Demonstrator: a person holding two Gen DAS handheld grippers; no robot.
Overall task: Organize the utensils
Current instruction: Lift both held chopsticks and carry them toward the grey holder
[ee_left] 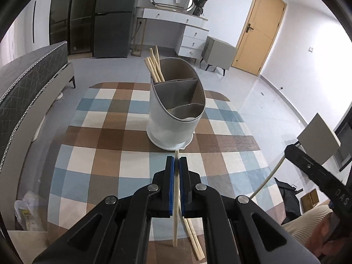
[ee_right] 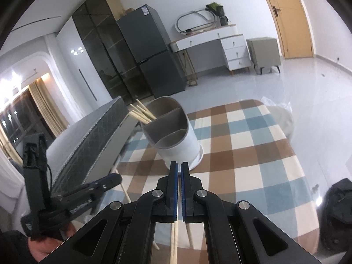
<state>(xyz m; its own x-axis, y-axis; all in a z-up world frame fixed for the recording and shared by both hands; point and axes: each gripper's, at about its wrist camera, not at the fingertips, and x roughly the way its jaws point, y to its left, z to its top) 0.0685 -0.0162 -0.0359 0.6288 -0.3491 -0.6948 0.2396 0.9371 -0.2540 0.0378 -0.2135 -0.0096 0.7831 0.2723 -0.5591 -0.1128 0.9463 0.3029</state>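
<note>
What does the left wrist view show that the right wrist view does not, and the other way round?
Only the left wrist view shows the left gripper shut on a chopstick, with two loose chopsticks on the cloth below it. Only the right wrist view shows the right gripper with jaws nearly together; whether it grips the chopsticks seen under it is unclear. Both show the holder standing on the checked cloth, with chopsticks in its far compartment and no chopsticks in the others.

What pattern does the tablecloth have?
The tablecloth has a check of brown, blue and cream squares, shown best in the left wrist view.
</note>
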